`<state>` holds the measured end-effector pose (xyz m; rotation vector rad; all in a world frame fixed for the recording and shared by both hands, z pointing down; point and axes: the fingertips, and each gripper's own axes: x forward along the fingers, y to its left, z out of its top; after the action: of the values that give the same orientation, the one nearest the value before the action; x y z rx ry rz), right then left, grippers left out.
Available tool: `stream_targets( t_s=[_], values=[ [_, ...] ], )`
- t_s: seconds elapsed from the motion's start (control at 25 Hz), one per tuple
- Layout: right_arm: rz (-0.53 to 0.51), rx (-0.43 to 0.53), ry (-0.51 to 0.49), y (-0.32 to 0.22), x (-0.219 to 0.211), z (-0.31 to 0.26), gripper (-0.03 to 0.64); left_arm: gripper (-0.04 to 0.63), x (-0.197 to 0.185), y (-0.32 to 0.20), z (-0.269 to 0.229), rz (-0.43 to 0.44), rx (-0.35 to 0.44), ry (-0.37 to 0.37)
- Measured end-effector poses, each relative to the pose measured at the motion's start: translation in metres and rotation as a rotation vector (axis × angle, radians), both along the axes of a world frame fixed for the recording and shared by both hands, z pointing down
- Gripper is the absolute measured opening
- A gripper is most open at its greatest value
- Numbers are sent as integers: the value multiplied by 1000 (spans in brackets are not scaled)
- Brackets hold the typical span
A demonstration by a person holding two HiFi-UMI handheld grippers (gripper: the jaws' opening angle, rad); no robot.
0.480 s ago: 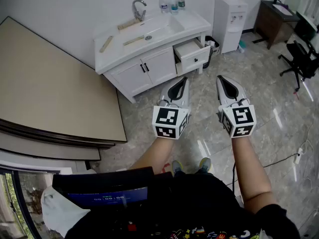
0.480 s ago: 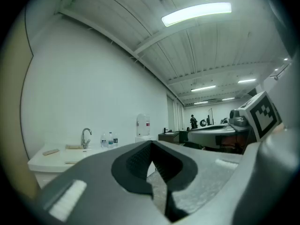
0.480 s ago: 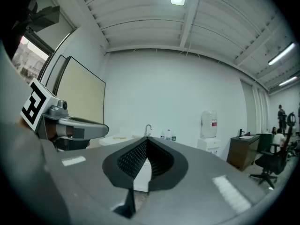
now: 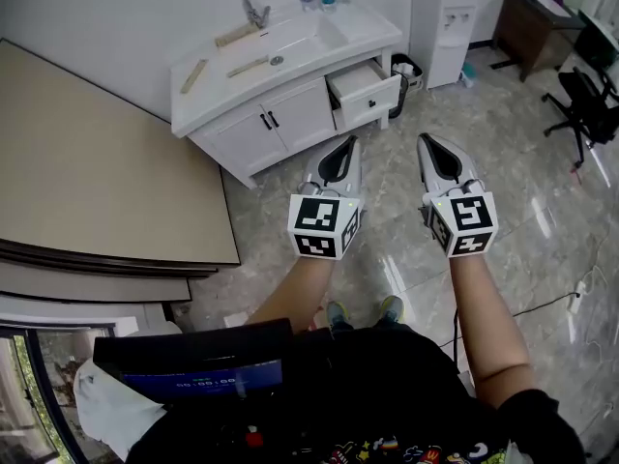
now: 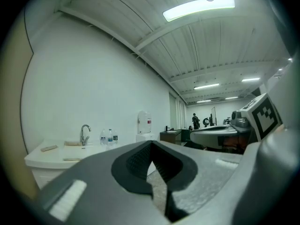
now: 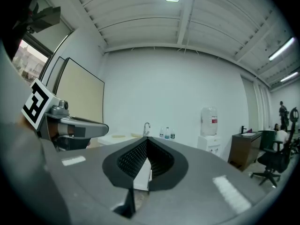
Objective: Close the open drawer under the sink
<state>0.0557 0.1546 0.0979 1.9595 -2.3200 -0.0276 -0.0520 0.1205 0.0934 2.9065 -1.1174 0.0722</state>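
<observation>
The white sink cabinet (image 4: 253, 124) stands against the far wall. Its right-hand drawer (image 4: 368, 91) is pulled out, showing a black handle on its front. My left gripper (image 4: 350, 140) and right gripper (image 4: 423, 139) are held side by side over the marble floor, well short of the cabinet and pointing at it. Both are shut with nothing in them. In the left gripper view the jaws (image 5: 151, 143) meet at the tip, with the counter (image 5: 56, 156) and faucet (image 5: 85, 131) beyond. The right gripper (image 6: 146, 138) likewise shows its tips together.
A water dispenser (image 4: 442, 17) and a black bin (image 4: 407, 70) stand right of the cabinet. Further right are a dark desk (image 4: 530, 22) and an office chair (image 4: 592, 97). Large beige boards (image 4: 92, 172) lie at the left. A cable (image 4: 546, 307) runs across the floor.
The cabinet has slid slightly up and left in the head view. Both grippers sit a little higher, still shut and side by side.
</observation>
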Motion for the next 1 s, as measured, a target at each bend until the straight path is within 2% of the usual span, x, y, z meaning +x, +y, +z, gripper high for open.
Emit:
stream_targets(
  t_s=[0.16, 0.32, 0.52, 0.76, 0.88, 1.0],
  values=[
    [-55, -12, 0, -22, 19, 18, 23, 0, 20, -18, 11, -22, 10, -11],
    [-61, -49, -25, -66, 29, 49, 23, 0, 27, -57, 32, -30, -14, -26],
    [-45, -74, -19, -150, 32, 83, 25, 0, 33, -148, 56, -11, -33, -18],
    [30, -111, -41, -252, 49, 118, 25, 0, 54, -267, 84, 81, -33, -24],
    [28, -135, -22, -299, 67, 137, 26, 0, 73, -314, 104, 80, -50, -26],
    [-3, -187, -23, -335, 85, 181, 26, 0, 92, -343, 137, 64, -80, -43]
  ],
)
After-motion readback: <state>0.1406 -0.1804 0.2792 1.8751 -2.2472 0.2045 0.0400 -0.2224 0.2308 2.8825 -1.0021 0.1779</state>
